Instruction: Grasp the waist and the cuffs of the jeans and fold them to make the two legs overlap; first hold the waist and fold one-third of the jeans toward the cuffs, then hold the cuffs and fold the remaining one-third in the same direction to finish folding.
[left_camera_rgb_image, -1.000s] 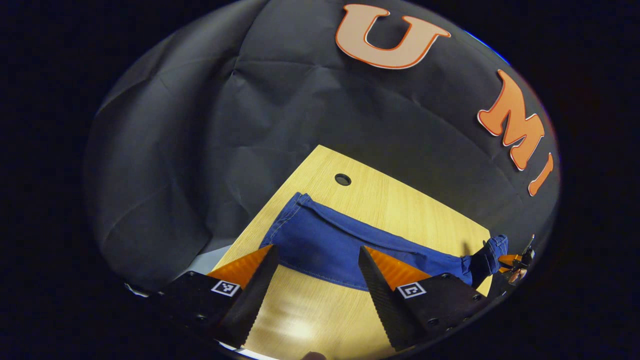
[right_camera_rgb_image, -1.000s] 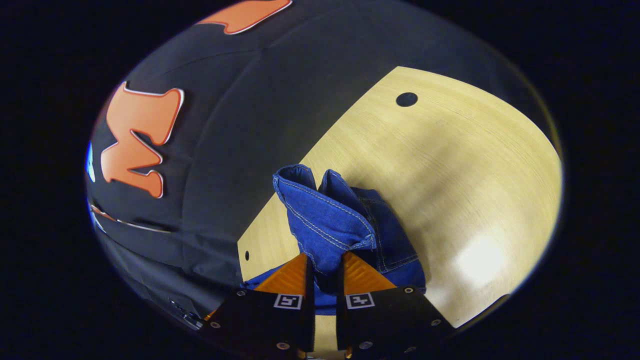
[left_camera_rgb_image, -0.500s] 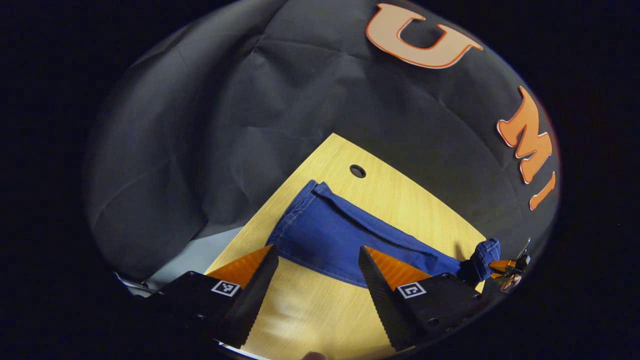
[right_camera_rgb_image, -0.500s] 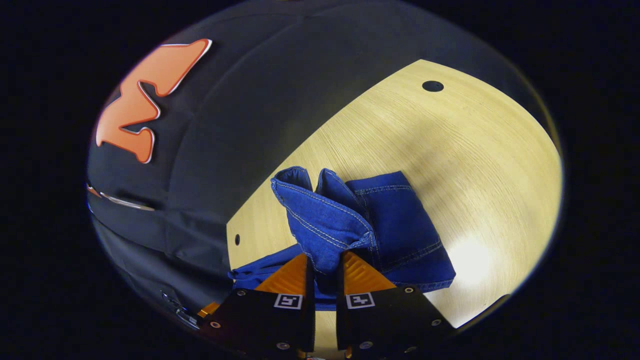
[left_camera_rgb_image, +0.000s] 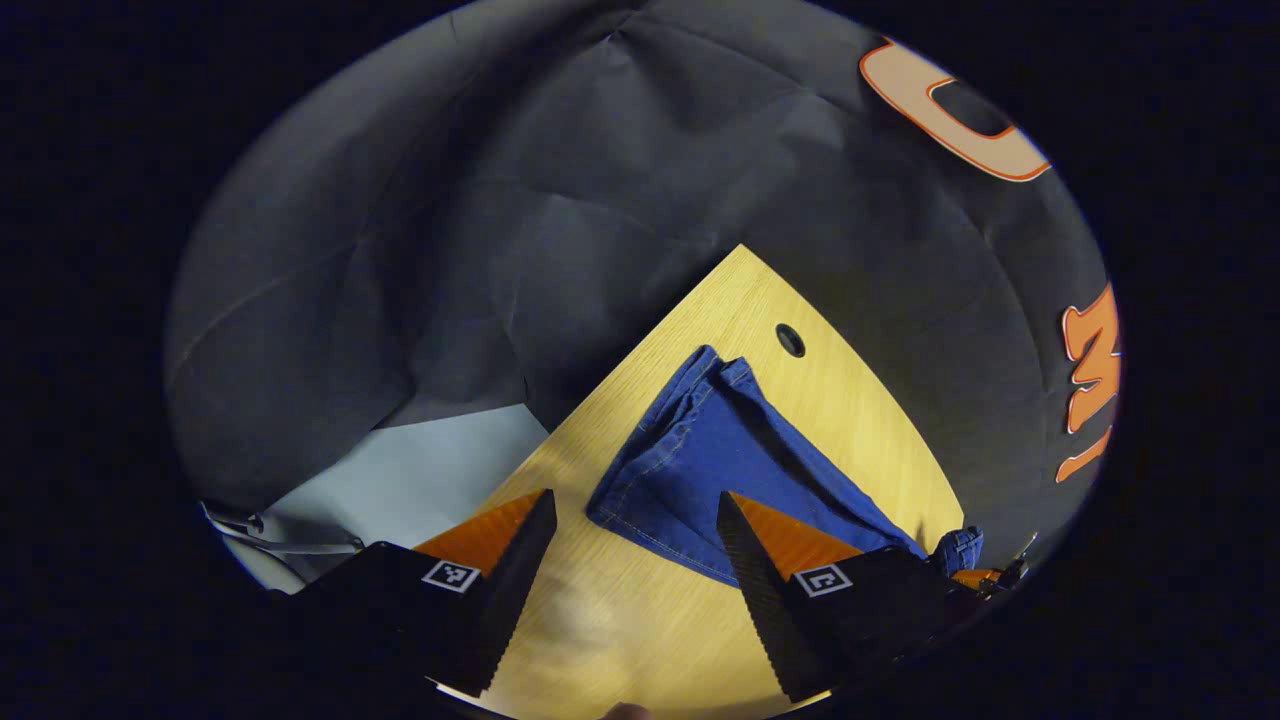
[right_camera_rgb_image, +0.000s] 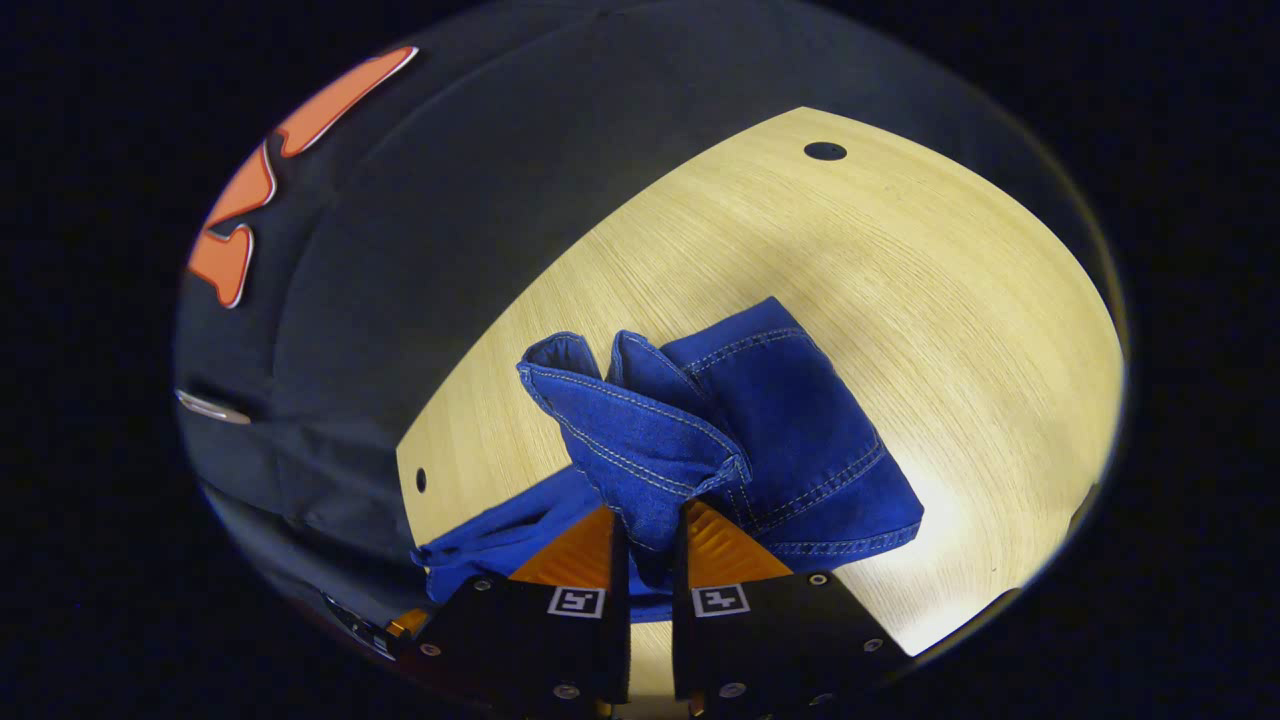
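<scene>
The blue jeans (right_camera_rgb_image: 790, 420) lie folded on the desk (right_camera_rgb_image: 900, 260), near the round hole (left_camera_rgb_image: 790, 340) in the desk. The right tongs (right_camera_rgb_image: 648, 520) are clenched on the cuffs (right_camera_rgb_image: 640, 440) and hold them up a little above the rest of the jeans. The left tongs (left_camera_rgb_image: 635, 520) are released, with the fingers wide apart over the desk, just beside the near edge of the jeans (left_camera_rgb_image: 720, 450).
</scene>
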